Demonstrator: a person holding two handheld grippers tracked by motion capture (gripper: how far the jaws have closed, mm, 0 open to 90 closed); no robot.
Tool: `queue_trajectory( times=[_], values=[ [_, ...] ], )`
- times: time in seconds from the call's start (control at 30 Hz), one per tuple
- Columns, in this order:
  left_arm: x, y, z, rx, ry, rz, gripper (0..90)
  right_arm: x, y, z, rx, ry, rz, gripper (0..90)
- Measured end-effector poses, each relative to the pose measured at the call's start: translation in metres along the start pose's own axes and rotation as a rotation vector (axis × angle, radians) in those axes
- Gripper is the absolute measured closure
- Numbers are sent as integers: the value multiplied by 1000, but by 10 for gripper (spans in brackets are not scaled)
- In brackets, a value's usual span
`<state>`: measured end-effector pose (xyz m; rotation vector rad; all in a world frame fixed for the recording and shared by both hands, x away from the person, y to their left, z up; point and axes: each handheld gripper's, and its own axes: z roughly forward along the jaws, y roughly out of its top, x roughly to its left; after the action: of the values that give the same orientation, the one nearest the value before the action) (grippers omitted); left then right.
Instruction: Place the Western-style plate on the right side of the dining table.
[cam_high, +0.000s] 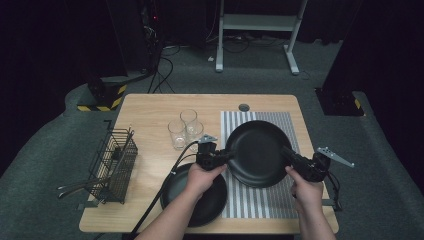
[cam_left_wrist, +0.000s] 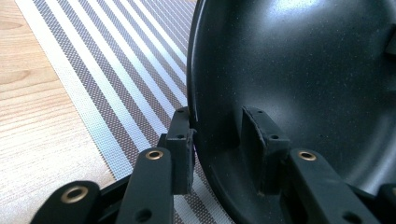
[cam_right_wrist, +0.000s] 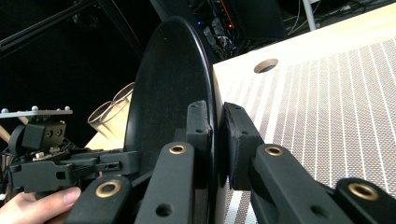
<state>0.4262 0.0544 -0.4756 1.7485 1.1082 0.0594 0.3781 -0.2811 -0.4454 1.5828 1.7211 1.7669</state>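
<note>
Dark room all around: grey carpet, black curtains, a white desk frame (cam_high: 260, 30) at the back. In the middle, the wooden table (cam_high: 150, 107), and on its right half a grey-and-white striped mat (cam_high: 250, 200).

Now the main thing: a big black pan (cam_high: 257, 152), round, speckled matt inside, with a smooth raised rim. It sits over the striped mat, held between the two grippers, one at each side of the rim. In the high view its open face looks up at the camera; no handle to be seen, so no long axis to call, it reads as a plain circle.

Right gripper (cam_high: 300, 162): clamped on the pan's right rim, pads pressed to both faces of the wall in its own view. Left gripper (cam_high: 220, 156): the rim stands between its jaws, one inside the bowl, one outside. The outer pad is at the wall, the inner one stands a little off it, so this grip looks loose.

A second, smaller black pan (cam_high: 212, 202) lies on the table under the left forearm. Left edge, a black wire basket (cam_high: 115, 165) with utensils. Smallest, three clear glasses (cam_high: 186, 129) clustered behind the left gripper.
</note>
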Motion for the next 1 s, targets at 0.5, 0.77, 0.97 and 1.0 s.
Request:
queue_trajectory(
  times=[0.5, 0.77, 0.97, 1.0],
  values=[
    [3, -4, 3, 1, 18, -8, 662, -2, 0, 4, 13, -25, 0, 822],
    [7, -3, -8, -44, 34, -19, 661, -6, 0, 7, 27, -70, -22, 823],
    [3, -4, -24, -67, 46, 38, 662, -12, -3, 12, 34, -98, -19, 823],
    [3, -5, -27, -72, 49, 47, 663, -13, -3, 13, 33, -103, -24, 823]
  ],
)
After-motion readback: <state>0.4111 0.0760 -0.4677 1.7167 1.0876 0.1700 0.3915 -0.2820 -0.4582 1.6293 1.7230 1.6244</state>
